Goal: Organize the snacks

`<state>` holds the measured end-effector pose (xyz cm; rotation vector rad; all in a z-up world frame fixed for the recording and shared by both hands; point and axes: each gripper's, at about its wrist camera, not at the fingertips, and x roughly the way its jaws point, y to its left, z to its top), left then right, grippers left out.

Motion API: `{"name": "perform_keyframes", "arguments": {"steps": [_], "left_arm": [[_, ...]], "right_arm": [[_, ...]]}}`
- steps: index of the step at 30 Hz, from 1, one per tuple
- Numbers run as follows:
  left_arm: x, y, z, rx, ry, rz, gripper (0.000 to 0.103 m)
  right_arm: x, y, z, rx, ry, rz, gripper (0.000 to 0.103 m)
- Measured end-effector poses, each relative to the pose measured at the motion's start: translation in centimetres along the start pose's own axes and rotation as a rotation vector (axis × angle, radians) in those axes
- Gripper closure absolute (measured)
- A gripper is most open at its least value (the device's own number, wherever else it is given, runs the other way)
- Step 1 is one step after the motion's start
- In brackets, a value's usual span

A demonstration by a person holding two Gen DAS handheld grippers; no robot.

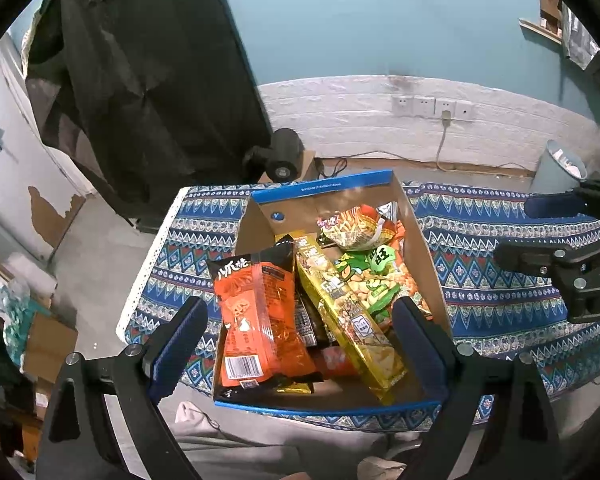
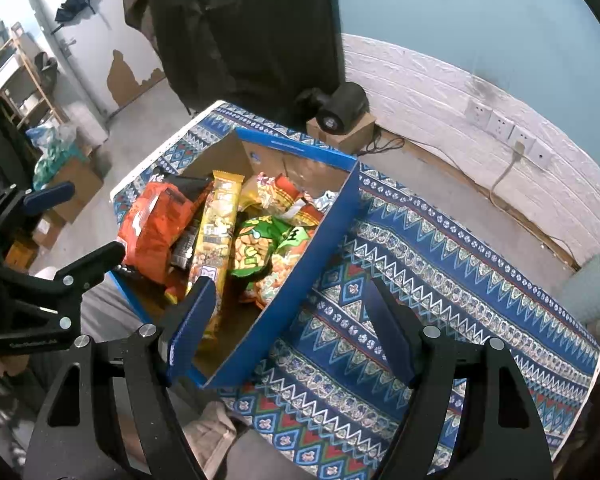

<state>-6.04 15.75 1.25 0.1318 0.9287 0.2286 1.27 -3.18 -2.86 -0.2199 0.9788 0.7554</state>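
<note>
A blue-edged cardboard box (image 1: pixel 424 248) (image 2: pixel 312 264) sits on a patterned blue cloth (image 1: pixel 500 240) (image 2: pixel 440 260). It holds several snack packs: an orange pack (image 1: pixel 256 312) (image 2: pixel 152 224), a long gold pack (image 1: pixel 348 316) (image 2: pixel 216 232), a green peanut pack (image 1: pixel 368 280) (image 2: pixel 256 248) and a noodle-print bag (image 1: pixel 356 228) (image 2: pixel 284 192). My left gripper (image 1: pixel 300 340) is open and empty above the box's near end. My right gripper (image 2: pixel 288 328) is open and empty, straddling the box's right wall. Each gripper shows in the other's view (image 1: pixel 548 236) (image 2: pixel 72 228).
A black round device (image 1: pixel 282 156) (image 2: pixel 340 110) sits on a small carton behind the table. Wall sockets (image 1: pixel 432 107) (image 2: pixel 504 128) with a cable are at the back. A grey bin (image 1: pixel 560 168) (image 2: pixel 596 284) stands at the right. Boxes and shelves are on the left floor.
</note>
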Motion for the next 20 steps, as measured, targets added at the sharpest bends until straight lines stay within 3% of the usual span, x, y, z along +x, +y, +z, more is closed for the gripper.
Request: {"name": "perform_keyframes", "arguments": {"steps": [20], "left_arm": [[-0.12,-0.03,0.05,0.010,-0.007,-0.013,0.009]], "right_arm": [[-0.02,0.01,-0.14,-0.003,0.005,0.002,0.026]]}}
